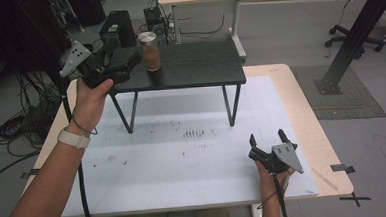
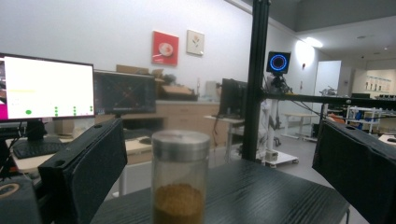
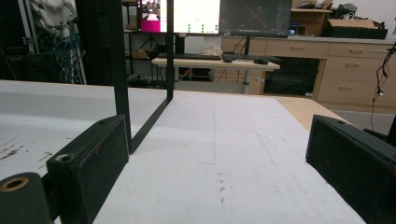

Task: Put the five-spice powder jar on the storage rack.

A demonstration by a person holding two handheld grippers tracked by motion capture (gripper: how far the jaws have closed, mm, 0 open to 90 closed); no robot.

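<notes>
Jar (image 1: 149,51) upright on raised black surface (image 1: 199,70), just right of left claw (image 1: 128,66); jaws spread, empty, level with jar. Right claw (image 1: 267,139) spread, idle, well apart.

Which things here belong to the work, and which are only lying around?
In the work:
- jar
- left gripper, fingers open
- black stand under the jar

Lying around:
- right gripper, resting open on the table
- white table
- monitor
</notes>
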